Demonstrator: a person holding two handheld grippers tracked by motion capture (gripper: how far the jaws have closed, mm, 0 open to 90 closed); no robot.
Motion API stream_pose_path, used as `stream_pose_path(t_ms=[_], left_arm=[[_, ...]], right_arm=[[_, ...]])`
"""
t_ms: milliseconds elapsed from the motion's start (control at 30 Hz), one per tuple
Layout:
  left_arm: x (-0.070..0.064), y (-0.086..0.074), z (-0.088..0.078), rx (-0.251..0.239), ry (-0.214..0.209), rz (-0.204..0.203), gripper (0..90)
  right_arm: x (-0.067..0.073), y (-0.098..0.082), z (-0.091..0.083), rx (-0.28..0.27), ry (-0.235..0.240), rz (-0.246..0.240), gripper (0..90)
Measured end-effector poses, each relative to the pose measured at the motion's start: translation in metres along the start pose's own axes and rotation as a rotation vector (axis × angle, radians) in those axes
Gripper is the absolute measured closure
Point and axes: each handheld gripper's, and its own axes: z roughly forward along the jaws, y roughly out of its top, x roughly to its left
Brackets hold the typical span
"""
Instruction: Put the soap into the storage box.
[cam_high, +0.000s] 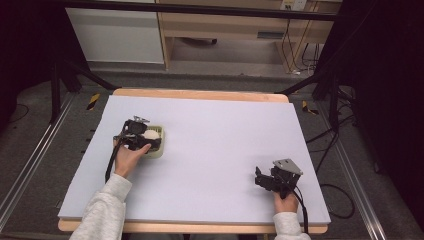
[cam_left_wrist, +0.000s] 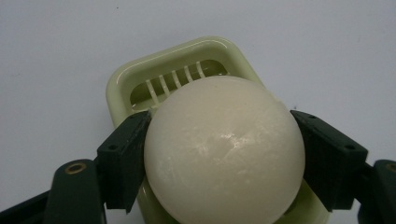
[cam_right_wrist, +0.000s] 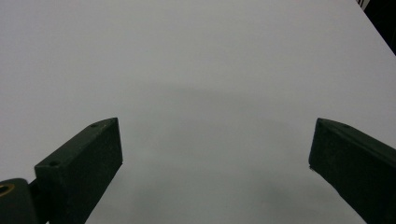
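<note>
A pale green egg slicer with thin slats lies on the white table mat, left of centre in the high view. A smooth white egg sits over its cradle, and my left gripper is shut on the egg, one black jaw against each side. From above, the egg peeks out beside the left gripper. My right gripper rests near the table's front right, open, with bare mat between its jaws.
The mat covers a wooden table whose edge shows at the back. Black stand legs and cables run along the floor on both sides. A wooden shelf unit stands beyond.
</note>
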Motion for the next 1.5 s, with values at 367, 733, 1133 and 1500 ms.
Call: stream_pose_path(t_ms=[367, 733, 1133, 1500], left_arm=[[0.000, -0.001, 0.000, -0.004, -0.003, 0.001, 23.7], [-0.002, -0.001, -0.005, -0.020, 0.002, 0.005, 20.7], [-0.010, 0.000, -0.028, -0.084, 0.005, 0.013, 20.1], [-0.019, -0.015, -0.042, -0.127, 0.004, 0.006, 20.9]], right_arm=[[0.001, 0.000, 0.000, -0.001, -0.001, 0.001, 3.2], [0.001, 0.000, 0.000, -0.001, -0.001, 0.000, 3.2], [0.001, 0.000, 0.000, 0.000, -0.002, 0.000, 3.2], [0.000, 0.000, 0.000, 0.002, -0.004, 0.001, 3.2]])
